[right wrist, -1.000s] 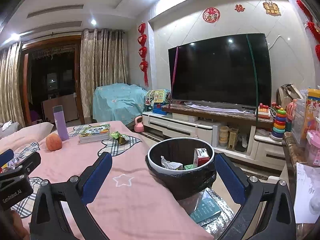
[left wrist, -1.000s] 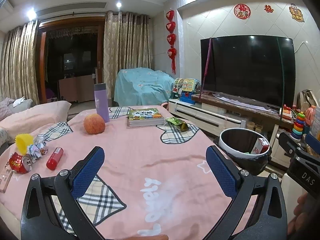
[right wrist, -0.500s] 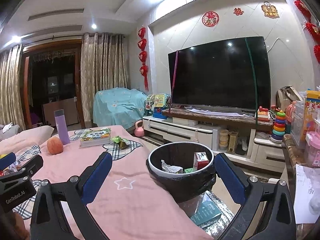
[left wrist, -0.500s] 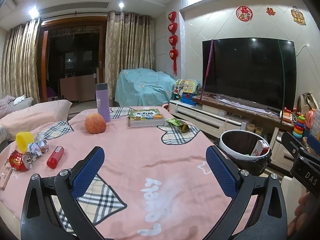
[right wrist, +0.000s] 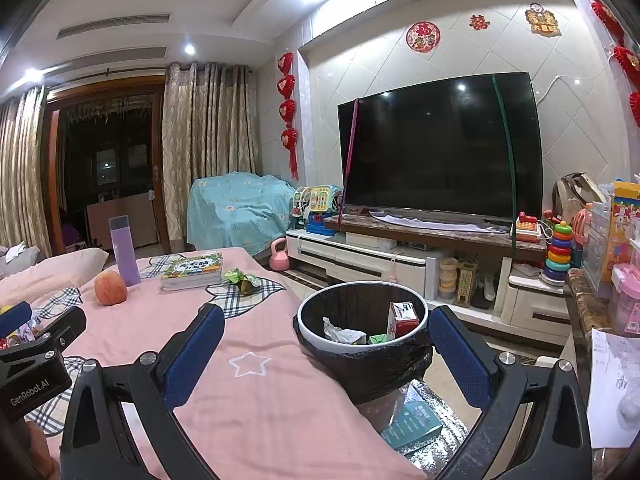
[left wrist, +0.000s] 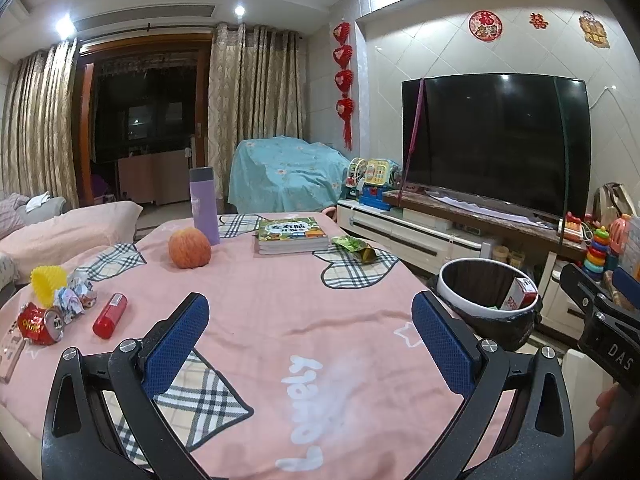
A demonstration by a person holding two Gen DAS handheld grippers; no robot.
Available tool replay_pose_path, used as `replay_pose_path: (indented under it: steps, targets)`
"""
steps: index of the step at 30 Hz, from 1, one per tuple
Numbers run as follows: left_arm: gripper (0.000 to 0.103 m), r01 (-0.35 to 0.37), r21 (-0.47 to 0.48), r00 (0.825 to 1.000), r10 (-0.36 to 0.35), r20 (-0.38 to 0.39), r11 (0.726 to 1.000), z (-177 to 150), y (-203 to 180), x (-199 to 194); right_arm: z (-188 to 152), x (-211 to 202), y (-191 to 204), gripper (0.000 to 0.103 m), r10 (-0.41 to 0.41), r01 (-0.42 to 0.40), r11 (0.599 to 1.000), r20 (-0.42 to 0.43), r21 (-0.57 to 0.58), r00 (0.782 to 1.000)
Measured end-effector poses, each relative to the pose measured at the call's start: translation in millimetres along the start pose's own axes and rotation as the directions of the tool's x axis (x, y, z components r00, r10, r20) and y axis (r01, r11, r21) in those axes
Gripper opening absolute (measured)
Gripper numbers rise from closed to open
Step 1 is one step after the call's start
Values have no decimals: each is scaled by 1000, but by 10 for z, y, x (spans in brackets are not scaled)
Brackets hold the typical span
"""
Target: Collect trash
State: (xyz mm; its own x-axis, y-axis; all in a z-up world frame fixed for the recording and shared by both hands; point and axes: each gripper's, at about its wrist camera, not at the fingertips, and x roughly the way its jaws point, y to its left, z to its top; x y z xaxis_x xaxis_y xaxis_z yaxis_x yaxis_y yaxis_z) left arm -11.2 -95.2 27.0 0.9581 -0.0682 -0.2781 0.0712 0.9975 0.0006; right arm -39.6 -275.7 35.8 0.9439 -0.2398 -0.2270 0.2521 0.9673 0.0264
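My left gripper (left wrist: pixel 310 320) hangs open and empty above the pink tablecloth (left wrist: pixel 280 320). At the table's left lie a crushed red can (left wrist: pixel 38 322), crumpled wrappers (left wrist: pixel 76 296), a yellow cup (left wrist: pixel 48 282) and a red tube (left wrist: pixel 110 315). A green snack wrapper (left wrist: pixel 356 247) rests near the books. My right gripper (right wrist: pixel 324 344) is open and empty, held in front of the black bin (right wrist: pixel 362 328) with the white rim, which holds a small red carton (right wrist: pixel 402 318) and crumpled paper (right wrist: pixel 342 334). The bin (left wrist: pixel 486 300) stands off the table's right edge.
An apple (left wrist: pixel 189 248), a purple bottle (left wrist: pixel 204 204) and a stack of books (left wrist: pixel 292 235) sit at the table's far side. A TV (right wrist: pixel 436 152) on a low cabinet (right wrist: pixel 380 256) with toys fills the right. A teal box (right wrist: pixel 414 424) lies below the bin.
Both views have drifted slightly downward in the frame, as if the grippers tilted up a little. Both grippers stayed open and nothing on the table moved.
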Motion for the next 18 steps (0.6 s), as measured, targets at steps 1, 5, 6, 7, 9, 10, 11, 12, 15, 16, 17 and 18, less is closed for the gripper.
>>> replay_pose_path:
  steps: [1,5,6,7,9,10,11,12,15,16,17,18]
  targets:
    - [103,2,0,1000,-2,-2,1000,-2,-4,0,-2,-2,0,103,-1,1,1000,0,0,1000]
    - [103,2,1,1000,-2,-2,1000,4,-4,8,-1,-1,0,103,0,0,1000,1,-1,1000]
    - [103,1,1,1000,-1,-1,1000,3,-5,7,-1,-1,-2,103,-1,1,1000,0,-2,1000]
    - [103,2,1,1000,-2,-2,1000,3,-5,10,-2,2,1,103,0,0,1000,-1,-3,1000]
    - [103,2,0,1000,-2,-3,1000,2,-5,7,-4,1,-7,103,1,-1,1000,-2,-3,1000]
    - [103,2,1,1000,-2,-3,1000,2,-7,8,-4,1,-8,103,1,-1,1000,-1,-3,1000]
    - [103,3,1,1000,-3,-3,1000,3,-3,7,-3,1,-7,103,1,-1,1000,-1,-3,1000]
    - [103,2,0,1000,-2,-3,1000,2,-4,6,-3,2,-7,103,1,-1,1000,0,-3,1000]
    - [103,2,2,1000,-2,-2,1000,0,-8,7,-4,2,-6,103,1,-1,1000,0,-1,1000]
    - [103,3,2,1000,-3,-3,1000,-1,-7,7,-3,2,-6,103,1,-1,1000,0,-2,1000]
    - [103,5,1,1000,-5,-4,1000,0,-3,8,-4,3,-6,103,1,-1,1000,-1,-2,1000]
    - [103,7,1,1000,-7,-5,1000,0,-4,13,-5,6,-5,103,1,-1,1000,-2,-2,1000]
